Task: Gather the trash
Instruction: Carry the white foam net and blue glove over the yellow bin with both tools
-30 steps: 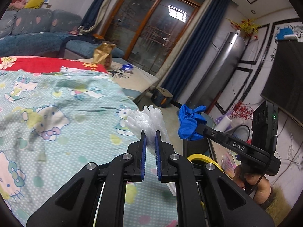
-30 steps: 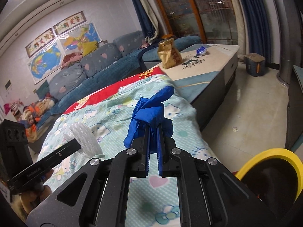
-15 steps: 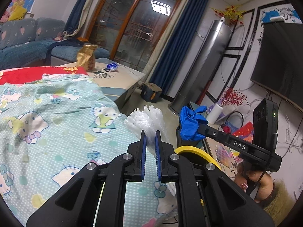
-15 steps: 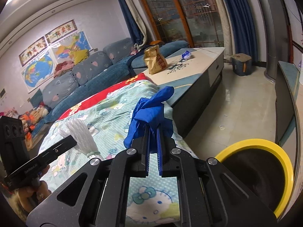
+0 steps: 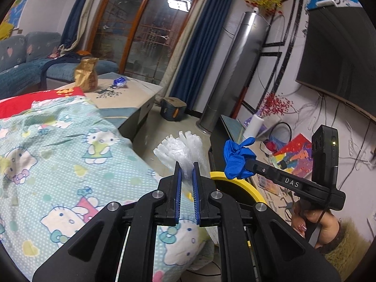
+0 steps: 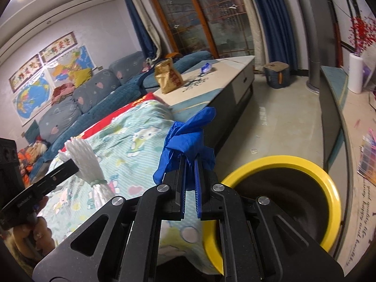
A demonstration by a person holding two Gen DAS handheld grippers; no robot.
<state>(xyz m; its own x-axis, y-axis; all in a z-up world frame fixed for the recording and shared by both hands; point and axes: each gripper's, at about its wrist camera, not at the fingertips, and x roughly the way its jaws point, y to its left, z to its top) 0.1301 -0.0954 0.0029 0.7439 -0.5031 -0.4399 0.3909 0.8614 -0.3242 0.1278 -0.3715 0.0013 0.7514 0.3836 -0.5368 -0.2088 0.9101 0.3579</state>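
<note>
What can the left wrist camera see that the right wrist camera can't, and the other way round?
Only the left wrist view shows the dark TV screen on the wall. Only the right wrist view shows the world map above the sofa. Both show the white foam net in the left gripper, the blue glove in the right gripper, the yellow-rimmed bin and the brown paper bag.

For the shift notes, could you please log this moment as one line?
left gripper: shut on foam net | right gripper: shut on blue glove | yellow-rimmed bin: beside bed, nothing dropped yet
</note>
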